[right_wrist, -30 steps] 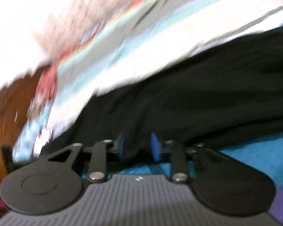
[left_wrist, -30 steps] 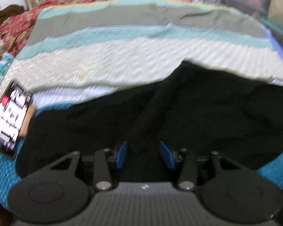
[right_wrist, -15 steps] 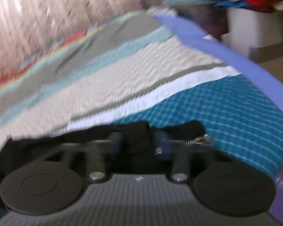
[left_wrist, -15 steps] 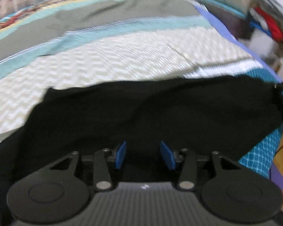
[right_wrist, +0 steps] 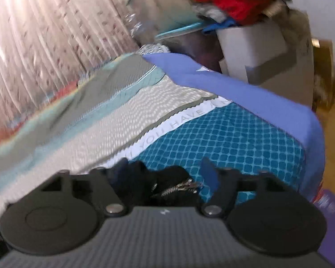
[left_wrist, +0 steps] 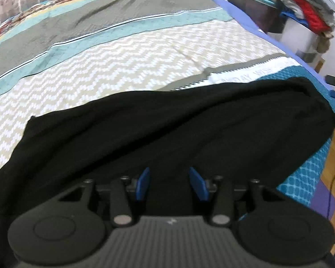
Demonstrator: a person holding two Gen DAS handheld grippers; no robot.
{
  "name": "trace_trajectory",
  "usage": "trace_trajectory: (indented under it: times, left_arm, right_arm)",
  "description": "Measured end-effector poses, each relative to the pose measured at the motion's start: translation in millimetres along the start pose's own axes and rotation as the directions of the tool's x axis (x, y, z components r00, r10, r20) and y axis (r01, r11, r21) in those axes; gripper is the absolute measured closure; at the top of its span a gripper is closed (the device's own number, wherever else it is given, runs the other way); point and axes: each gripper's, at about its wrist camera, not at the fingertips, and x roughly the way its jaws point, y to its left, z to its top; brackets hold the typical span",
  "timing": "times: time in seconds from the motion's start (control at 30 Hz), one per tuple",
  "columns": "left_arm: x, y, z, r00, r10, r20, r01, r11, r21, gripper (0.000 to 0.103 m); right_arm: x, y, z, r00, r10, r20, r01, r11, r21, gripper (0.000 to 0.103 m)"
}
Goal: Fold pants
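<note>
Pants [left_wrist: 167, 134] lie spread across the near part of the bed [left_wrist: 134, 55], a broad black sheet over the striped and zigzag bedspread [left_wrist: 122, 71], reaching from the left edge of your left wrist view to the teal checked corner at the right. Your left gripper [left_wrist: 169, 184] sits just above the near edge of the cloth with its blue pads [left_wrist: 143, 184] apart and nothing between them. Further right, in the right wrist view, your right gripper [right_wrist: 167, 178] stands wide apart; a bunch of black fabric with a metal zipper [right_wrist: 181, 186] lies between the fingers, but they are not pressing on it, so it looks loose rather than held. That would be the waist end, resting on the teal checked cover near the blue bed edge. Judging by the layout, the pants may already be doubled lengthwise, though wrinkles show. Crosswise folds are not yet made, so most of the work remains.
</note>
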Motion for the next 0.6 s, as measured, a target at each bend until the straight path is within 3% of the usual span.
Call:
trace_trajectory:
  times: [0.13,0.17,0.2,0.23,0.3,0.4,0.47,0.53,0.6]
  left_arm:
    - [10.0,-3.4,-2.4,1.000,0.002,-0.020,-0.002,1.000,0.004,0.060]
    - [10.6,-4.1,-2.3,1.000,0.002,-0.018,-0.002,1.000,0.002,0.061]
    - [10.8,-3.6,-1.6,1.000,0.001,-0.015,-0.001,1.000,-0.001,0.061]
    - [10.4,-2.8,-1.0,1.000,0.001,-0.014,-0.001,1.000,-0.004,0.062]
    - [6.8,-2.4,1.8,1.000,0.009,0.000,-0.009,1.000,-0.009,0.073]
    - [-7.7,-7.7,9.6,0.996,0.036,0.082,-0.037,0.999,0.006,0.074]
    - [-9.3,-12.5,13.5,0.991,0.062,0.119,-0.064,0.998,0.014,0.074]
    - [2.0,-15.9,15.9,0.992,0.084,0.099,-0.087,0.996,0.024,0.073]
    - [24.6,-15.9,15.1,0.994,0.100,0.034,-0.101,0.995,0.020,0.073]
  right_arm:
    - [29.3,-3.1,-3.8,0.989,0.041,-0.139,-0.038,0.999,0.022,0.018]
    - [33.5,4.7,-4.6,0.986,0.051,-0.157,-0.053,0.999,-0.007,0.025]
    - [36.3,16.7,-4.2,0.981,0.061,-0.182,-0.073,0.996,-0.060,0.063]
    - [35.3,28.9,-2.8,0.978,0.054,-0.199,-0.078,0.991,-0.111,0.067]
    - [32.8,47.7,6.9,0.988,0.034,-0.148,-0.064,0.977,-0.201,0.071]
    - [16.2,55.4,36.8,0.996,0.091,0.001,-0.089,0.981,-0.174,0.072]
    - [15.2,58.4,47.7,0.993,0.100,0.057,-0.089,0.981,-0.173,0.071]
    - [35.1,59.9,44.8,0.997,0.059,0.048,-0.049,0.982,-0.184,0.071]
    - [69.0,51.0,35.4,1.000,0.007,-0.031,-0.012,0.983,-0.183,0.066]
